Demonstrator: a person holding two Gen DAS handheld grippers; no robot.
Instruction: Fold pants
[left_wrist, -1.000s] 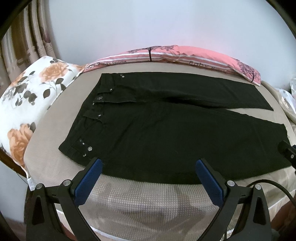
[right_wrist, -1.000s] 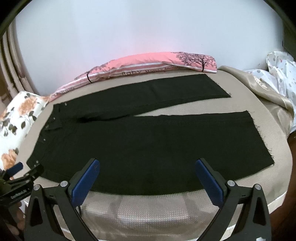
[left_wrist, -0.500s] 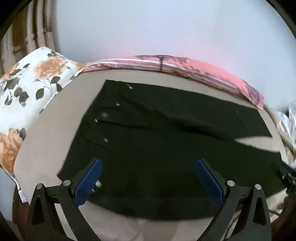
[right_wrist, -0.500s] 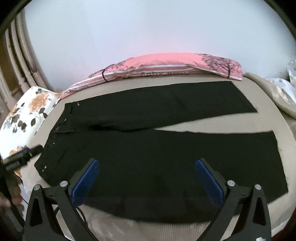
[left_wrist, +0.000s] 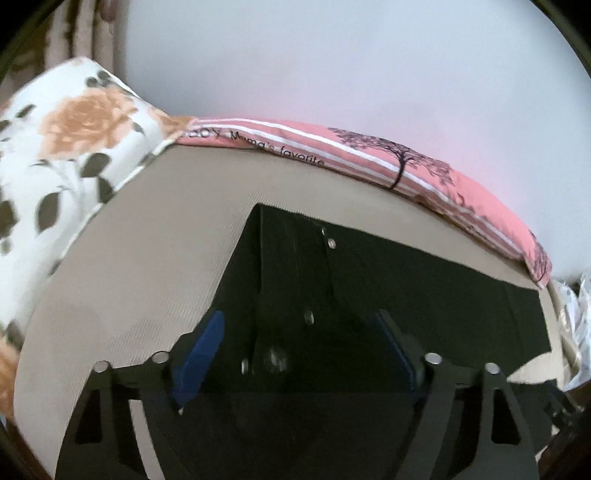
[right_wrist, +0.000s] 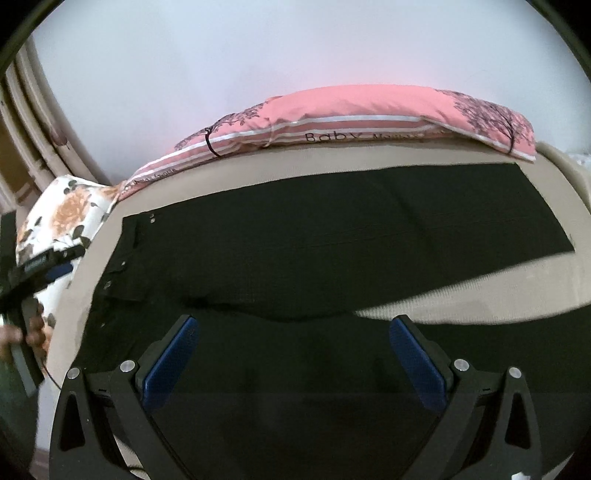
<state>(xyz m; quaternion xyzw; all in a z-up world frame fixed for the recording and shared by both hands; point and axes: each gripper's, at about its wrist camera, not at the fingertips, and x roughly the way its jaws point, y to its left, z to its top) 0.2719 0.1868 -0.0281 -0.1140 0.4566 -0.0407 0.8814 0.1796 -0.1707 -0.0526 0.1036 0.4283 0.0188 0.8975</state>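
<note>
Black pants (right_wrist: 332, 243) lie spread flat on a beige bed (right_wrist: 480, 291), waist to the left, two legs running right with a gap between them. In the left wrist view the waistband with metal buttons (left_wrist: 295, 295) fills the lower middle. My left gripper (left_wrist: 295, 354) is open, its blue pads low over the waistband, straddling the button fly. My right gripper (right_wrist: 295, 354) is open, low over the near leg around mid-length. The left gripper also shows in the right wrist view (right_wrist: 40, 266) at the far left, held by a hand.
A pink striped bolster (right_wrist: 351, 118) lies along the bed's far edge against the white wall. A floral pillow (left_wrist: 66, 155) sits at the left end of the bed. A crumpled light cloth (left_wrist: 576, 317) lies past the right end.
Both grippers have moved forward and down over the pants. The left one now hovers over the waistband, the right one over the near leg. Both stay open.
</note>
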